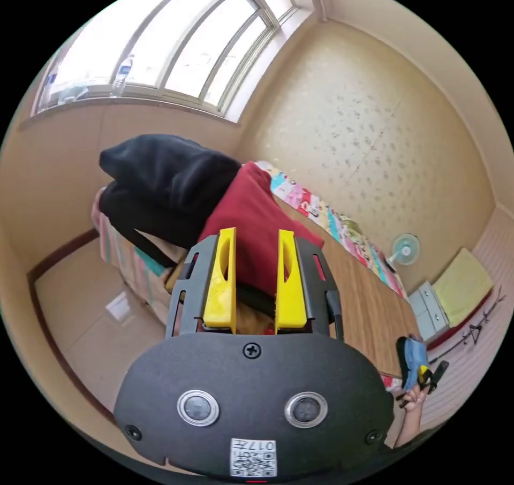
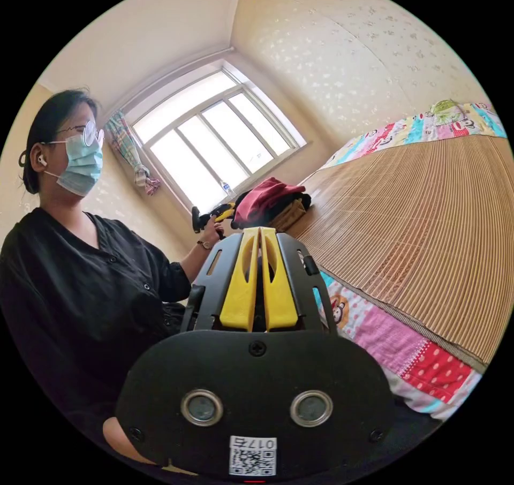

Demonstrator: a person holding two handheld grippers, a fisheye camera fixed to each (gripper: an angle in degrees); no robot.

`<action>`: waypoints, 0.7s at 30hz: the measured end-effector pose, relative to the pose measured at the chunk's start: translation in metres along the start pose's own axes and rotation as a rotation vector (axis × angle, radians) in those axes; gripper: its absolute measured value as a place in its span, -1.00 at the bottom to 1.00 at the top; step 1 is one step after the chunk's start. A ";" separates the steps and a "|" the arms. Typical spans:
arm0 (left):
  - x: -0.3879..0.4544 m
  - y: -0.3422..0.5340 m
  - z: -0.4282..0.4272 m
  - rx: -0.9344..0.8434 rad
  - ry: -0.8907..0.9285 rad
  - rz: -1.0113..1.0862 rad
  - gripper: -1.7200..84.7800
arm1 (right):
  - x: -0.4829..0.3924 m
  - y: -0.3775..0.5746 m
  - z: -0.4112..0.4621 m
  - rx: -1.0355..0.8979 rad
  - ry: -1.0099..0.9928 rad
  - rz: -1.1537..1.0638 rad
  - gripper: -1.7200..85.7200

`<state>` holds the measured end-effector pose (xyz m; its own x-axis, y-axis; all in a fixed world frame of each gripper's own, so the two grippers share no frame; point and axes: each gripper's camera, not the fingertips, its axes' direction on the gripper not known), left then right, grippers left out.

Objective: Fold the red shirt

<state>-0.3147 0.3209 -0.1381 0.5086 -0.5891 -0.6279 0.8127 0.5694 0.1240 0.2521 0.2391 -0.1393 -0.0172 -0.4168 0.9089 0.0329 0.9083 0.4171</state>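
Lying beyond the left gripper [image 1: 256, 239]'s parted jaws, the red shirt [image 1: 251, 222] stays ungrasped; right gripper [image 2: 259, 233] closed empty.

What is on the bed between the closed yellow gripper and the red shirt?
Bare bamboo mat, in the right gripper view. The right gripper is near the bed's quilt edge, and the red shirt lies on the clothes pile far along it.
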 end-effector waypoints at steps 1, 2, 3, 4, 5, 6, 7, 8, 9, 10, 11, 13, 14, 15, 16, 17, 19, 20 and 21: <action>0.027 0.005 0.004 -0.023 0.029 0.074 -0.68 | 0.004 0.005 -0.004 0.006 -0.003 0.022 -0.95; 0.058 0.009 0.013 -0.063 0.027 0.164 -0.68 | 0.009 0.009 -0.007 0.005 -0.005 0.047 -0.95; 0.074 0.010 0.019 -0.090 0.019 0.212 -0.68 | 0.012 0.011 -0.008 0.003 -0.007 0.058 -0.95; 0.106 0.012 0.034 -0.134 -0.012 0.311 -0.68 | 0.017 0.015 -0.010 -0.001 -0.012 0.080 -0.95; 0.133 0.017 0.051 -0.158 -0.061 0.394 -0.68 | 0.021 0.018 -0.011 0.002 -0.025 0.091 -0.95; 0.144 0.019 0.059 -0.164 -0.093 0.421 -0.68 | 0.023 0.019 -0.011 0.006 -0.035 0.094 -0.95; 0.161 0.022 0.074 -0.163 -0.155 0.443 -0.68 | 0.027 0.021 -0.011 0.013 -0.060 0.104 -0.95; 0.175 0.019 0.084 -0.149 -0.185 0.464 -0.67 | 0.029 0.021 -0.009 0.010 -0.085 0.111 -0.95; 0.181 0.016 0.086 -0.134 -0.189 0.475 -0.67 | 0.030 0.021 -0.008 0.005 -0.095 0.112 -0.95; 0.191 0.008 0.090 -0.105 -0.193 0.483 -0.67 | 0.030 0.020 -0.006 -0.010 -0.100 0.107 -0.95; 0.200 -0.004 0.097 -0.097 -0.192 0.488 -0.67 | 0.028 0.018 -0.005 -0.028 -0.092 0.097 -0.95; 0.213 -0.025 0.118 -0.183 -0.174 0.502 -0.67 | 0.026 0.017 -0.004 -0.056 -0.065 0.086 -0.95; 0.217 -0.039 0.133 -0.269 -0.171 0.492 -0.68 | 0.027 0.017 -0.004 -0.079 -0.050 0.085 -0.95; 0.219 -0.044 0.139 -0.293 -0.174 0.489 -0.68 | 0.028 0.017 -0.003 -0.092 -0.049 0.083 -0.95; 0.223 -0.052 0.147 -0.301 -0.189 0.505 -0.69 | 0.029 0.017 -0.002 -0.114 -0.057 0.080 -0.95; 0.225 -0.056 0.156 -0.297 -0.222 0.519 -0.68 | 0.032 0.018 -0.001 -0.124 -0.070 0.079 -0.95; 0.221 -0.059 0.177 -0.367 -0.303 0.514 -0.68 | 0.036 0.020 0.000 -0.132 -0.101 0.083 -0.95; 0.215 -0.058 0.192 -0.432 -0.362 0.511 -0.67 | 0.039 0.021 0.000 -0.134 -0.111 0.086 -0.95; 0.213 -0.055 0.198 -0.456 -0.381 0.524 -0.67 | 0.040 0.021 0.000 -0.135 -0.112 0.087 -0.95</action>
<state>-0.1949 0.0504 -0.1270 0.9219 -0.2884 -0.2587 0.2858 0.9571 -0.0485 0.2519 0.2419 -0.0939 -0.1192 -0.3235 0.9387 0.1727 0.9243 0.3405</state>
